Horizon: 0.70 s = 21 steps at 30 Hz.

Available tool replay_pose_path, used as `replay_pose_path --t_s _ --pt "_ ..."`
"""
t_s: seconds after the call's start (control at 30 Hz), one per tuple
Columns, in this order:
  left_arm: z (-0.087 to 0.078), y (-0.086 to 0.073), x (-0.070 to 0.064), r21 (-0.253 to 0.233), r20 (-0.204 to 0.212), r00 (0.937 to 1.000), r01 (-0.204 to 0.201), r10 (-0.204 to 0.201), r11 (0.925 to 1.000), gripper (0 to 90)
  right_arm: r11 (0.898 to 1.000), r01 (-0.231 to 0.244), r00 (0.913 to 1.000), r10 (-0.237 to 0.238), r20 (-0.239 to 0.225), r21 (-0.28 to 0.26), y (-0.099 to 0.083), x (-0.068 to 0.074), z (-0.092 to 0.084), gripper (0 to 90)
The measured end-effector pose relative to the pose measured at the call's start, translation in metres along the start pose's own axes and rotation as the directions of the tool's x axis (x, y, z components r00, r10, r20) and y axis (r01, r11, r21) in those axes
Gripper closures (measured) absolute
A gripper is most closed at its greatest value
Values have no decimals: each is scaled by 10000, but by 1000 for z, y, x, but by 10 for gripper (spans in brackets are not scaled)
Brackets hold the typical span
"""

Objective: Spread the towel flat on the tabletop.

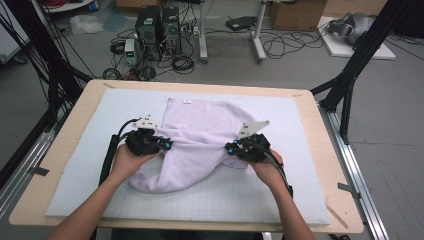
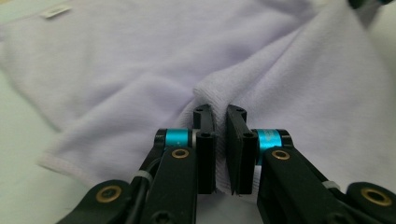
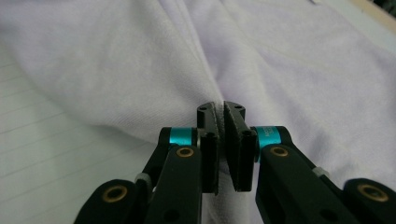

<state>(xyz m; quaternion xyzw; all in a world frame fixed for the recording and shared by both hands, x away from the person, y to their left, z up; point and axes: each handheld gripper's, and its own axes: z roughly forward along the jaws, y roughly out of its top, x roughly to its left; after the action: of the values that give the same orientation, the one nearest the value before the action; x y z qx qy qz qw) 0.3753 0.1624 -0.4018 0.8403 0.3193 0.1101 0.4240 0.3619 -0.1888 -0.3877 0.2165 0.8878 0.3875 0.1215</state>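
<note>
A pale lilac towel (image 1: 197, 135) lies rumpled on the white mat, with a small white label (image 1: 187, 101) at its far edge. My left gripper (image 1: 167, 144) pinches the towel's left side; in the left gripper view the jaws (image 2: 220, 114) stand shut on a raised fold of the towel (image 2: 140, 74). At the towel's right side my right gripper (image 1: 229, 148) holds cloth too. Its jaws (image 3: 220, 112) are shut on a ridge of the towel (image 3: 289, 70) in the right gripper view. Both hands sit low over the mat.
The white gridded mat (image 1: 280, 195) covers a wooden table (image 1: 330, 165). Beyond the far edge stand computer towers (image 1: 157, 25), cables, table legs and a cardboard box (image 1: 295, 14). Black frame struts (image 1: 350, 75) rise at both sides.
</note>
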Motion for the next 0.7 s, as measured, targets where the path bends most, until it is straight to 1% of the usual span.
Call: replay_pose_path --t_s 0.03,0.07,0.1,0.17,0.23,0.3,0.37,0.43,0.47,0.5,0.53,0.57,0.6,0.63,0.67,0.7 --pt "7 0 5 249 -65 9999 124 -122 9996 826 9999 -117 9999 116 38 105 0 -4 7 848" --pt "13 -1 8 465 -218 9997 141 -131 9988 825 9992 -286 9996 285 22 292 -1 -10 15 848" --pt "17 -1 11 563 -268 9994 212 -198 9982 822 9975 -562 9984 564 -21 426 -2 -15 23 847" --pt "21 -2 13 493 -223 9994 273 -262 9984 805 9935 -838 9963 849 -109 770 -8 -22 36 840" --pt "16 -1 12 486 -147 9998 174 -167 9987 767 9909 -1053 9940 1072 -192 837 -11 -26 41 821" --pt "6 0 11 342 -49 10000 88 -86 9994 701 9924 -1028 9944 1041 -160 680 -11 -25 36 785" --pt "-6 1 10 82 -72 9999 99 -98 9999 654 9950 -949 9954 952 -75 326 -8 -21 25 756" --pt "-20 0 7 -253 -26 10000 -47 46 9997 615 9963 -847 9964 846 -74 -161 -6 -15 11 726" --pt "-27 -1 4 -308 -30 9998 -181 180 9994 604 9961 -715 9974 712 -89 -508 -6 -11 5 718" --pt "-33 -2 2 -325 19 9997 -253 254 9992 585 9954 -642 9979 634 -128 -714 -6 -6 -1 700" --pt "-38 -3 -2 -295 97 9995 -306 309 9991 568 9948 -604 9981 592 -168 -815 -7 -1 -5 682" --pt "-43 -5 -5 -277 113 9992 -373 376 9989 556 9955 -452 9989 441 -155 -835 -9 4 -8 666" --pt "-46 -8 -9 -281 154 9989 -433 438 9987 542 9963 -407 9990 391 -231 -756 -10 9 -10 642" --pt "-49 -10 -12 -292 244 9984 -496 503 9983 534 9978 -427 9986 410 -340 -512 -10 14 -10 610" --pt "-51 -13 -16 -346 286 9981 -537 547 9980 531 9984 -338 9989 324 -326 -450 -10 19 -10 594" --pt "-52 -15 -20 -332 337 9977 -577 588 9978 522 9978 -167 9995 148 -293 -640 -12 24 -10 578"
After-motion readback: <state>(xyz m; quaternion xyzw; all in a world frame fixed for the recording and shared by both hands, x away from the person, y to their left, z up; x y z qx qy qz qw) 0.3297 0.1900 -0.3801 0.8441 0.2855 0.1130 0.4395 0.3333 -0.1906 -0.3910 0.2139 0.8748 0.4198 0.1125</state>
